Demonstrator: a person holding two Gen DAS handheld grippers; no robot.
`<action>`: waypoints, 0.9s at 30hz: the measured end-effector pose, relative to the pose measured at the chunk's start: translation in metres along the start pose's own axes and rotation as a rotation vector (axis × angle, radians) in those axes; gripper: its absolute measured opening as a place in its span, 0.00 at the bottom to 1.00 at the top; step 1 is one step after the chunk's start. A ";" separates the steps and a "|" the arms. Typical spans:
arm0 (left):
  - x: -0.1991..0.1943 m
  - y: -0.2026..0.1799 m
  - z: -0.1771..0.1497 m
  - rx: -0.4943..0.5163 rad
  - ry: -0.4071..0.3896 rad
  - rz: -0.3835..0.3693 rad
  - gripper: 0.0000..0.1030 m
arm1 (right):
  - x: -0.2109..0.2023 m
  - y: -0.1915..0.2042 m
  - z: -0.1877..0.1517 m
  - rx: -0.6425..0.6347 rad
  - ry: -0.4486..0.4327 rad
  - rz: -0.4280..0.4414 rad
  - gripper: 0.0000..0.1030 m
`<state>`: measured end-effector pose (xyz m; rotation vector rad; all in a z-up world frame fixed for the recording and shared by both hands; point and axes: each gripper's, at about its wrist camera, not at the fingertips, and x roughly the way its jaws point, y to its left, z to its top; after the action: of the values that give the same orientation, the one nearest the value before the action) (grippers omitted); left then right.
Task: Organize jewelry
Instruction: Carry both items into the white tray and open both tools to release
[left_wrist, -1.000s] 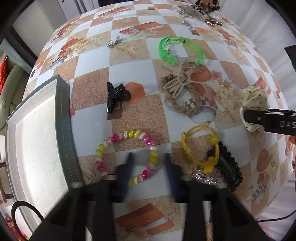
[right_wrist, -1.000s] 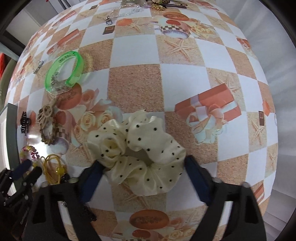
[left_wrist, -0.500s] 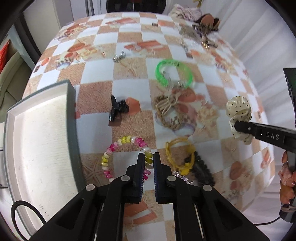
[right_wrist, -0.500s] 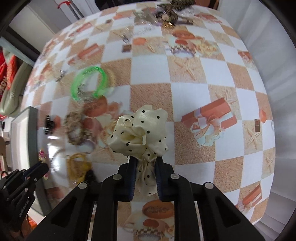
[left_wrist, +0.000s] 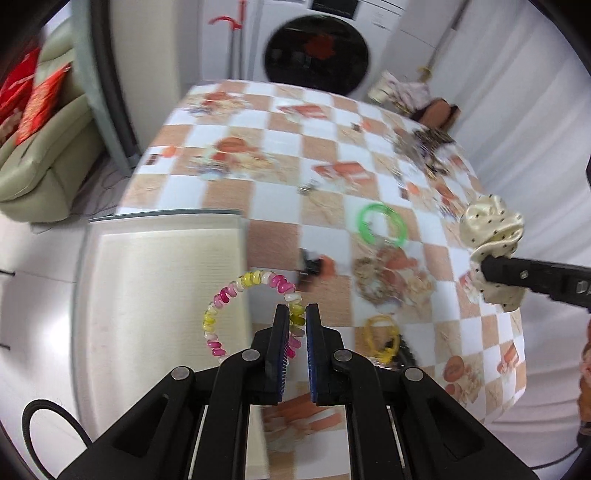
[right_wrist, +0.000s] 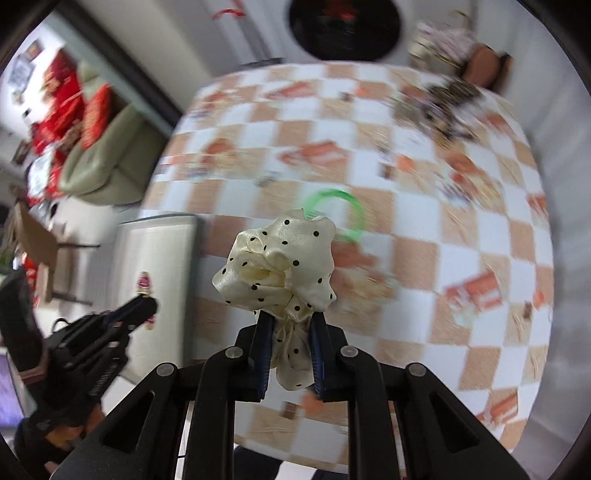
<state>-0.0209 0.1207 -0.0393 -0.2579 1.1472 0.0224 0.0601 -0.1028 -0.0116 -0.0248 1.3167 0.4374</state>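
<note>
Presently, items noted left to right:

Tray: a white tray (left_wrist: 159, 280) with a grey rim lies at the left edge of the desk (left_wrist: 280, 206); its lining is bare where visible.

Left gripper: the left gripper (left_wrist: 296, 325) is clamped on the bead bracelet (left_wrist: 236, 291), jaws nearly together with beads pinched between them.

Bead bracelet: pink, yellow and white beads; the loop is held clear of the desk, hanging over the tray's right rim, partly above the lining.

Hair clip: a black hair clip (left_wrist: 308, 264) lies on the desk just right of the tray; blurred.

Yellow hair ties: yellow hair ties (left_wrist: 380, 334) lie on the desk right of the left gripper, touching a dark item that cannot be made out.

Green bangle: a green bangle (left_wrist: 382, 223) lies flat near mid-desk.

Right gripper: the right gripper (right_wrist: 290, 332) is closed on the scrunchie (right_wrist: 280, 258), fabric squeezed between its jaws.

Scrunchie: cream with black dots, lifted off the desk, above its right part in the left wrist view.
</note>
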 end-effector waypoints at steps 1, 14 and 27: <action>-0.004 0.010 0.000 -0.014 -0.009 0.015 0.13 | -0.001 0.012 0.006 -0.018 0.002 0.021 0.19; 0.015 0.120 -0.006 -0.166 -0.042 0.234 0.13 | 0.063 0.180 0.075 -0.299 0.066 0.191 0.19; 0.072 0.147 -0.022 -0.167 -0.021 0.294 0.13 | 0.224 0.234 0.080 -0.347 0.265 0.282 0.19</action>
<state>-0.0330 0.2500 -0.1403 -0.2341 1.1562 0.3809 0.0996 0.1997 -0.1469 -0.1939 1.4959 0.9258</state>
